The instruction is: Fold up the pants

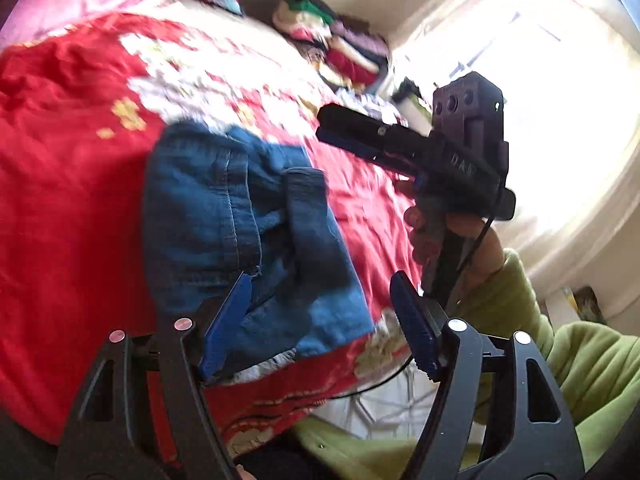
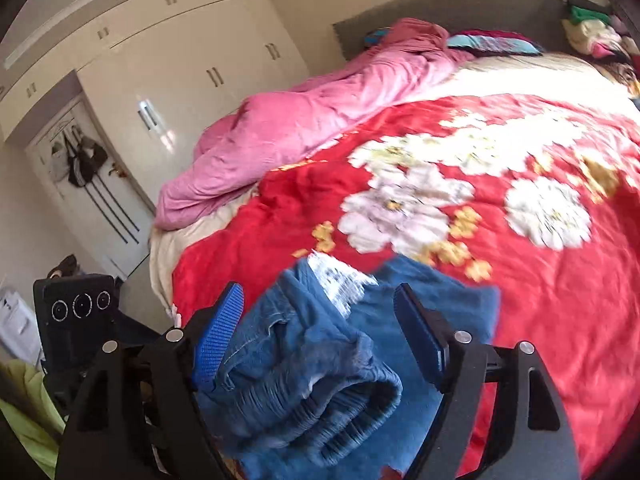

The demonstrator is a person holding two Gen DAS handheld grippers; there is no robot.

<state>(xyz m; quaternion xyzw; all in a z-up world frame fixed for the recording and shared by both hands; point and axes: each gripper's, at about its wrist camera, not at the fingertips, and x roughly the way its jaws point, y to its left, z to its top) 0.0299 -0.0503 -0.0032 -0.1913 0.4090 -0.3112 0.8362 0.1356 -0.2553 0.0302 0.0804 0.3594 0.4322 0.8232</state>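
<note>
Blue denim pants [image 1: 248,240] sit bunched on the red floral blanket [image 1: 72,208], frame centre. Left gripper [image 1: 320,320] and right gripper [image 2: 320,332] both spread wide, empty. Only the right view catches the white wardrobe [image 2: 180,60], upper left.

Home bedroom, bed [image 2: 540,240] with red floral cover, pink quilt [image 2: 304,120], white wardrobes [image 2: 192,64], stacked clothes [image 1: 344,48]

A red bedspread with large white and gold flowers [image 2: 460,200] covers the bed; a crumpled pink quilt [image 2: 288,120] lies along its far side; a stack of folded clothes [image 1: 340,44] sits beyond it; cream wardrobe doors [image 2: 180,60] stand behind the quilt.
</note>
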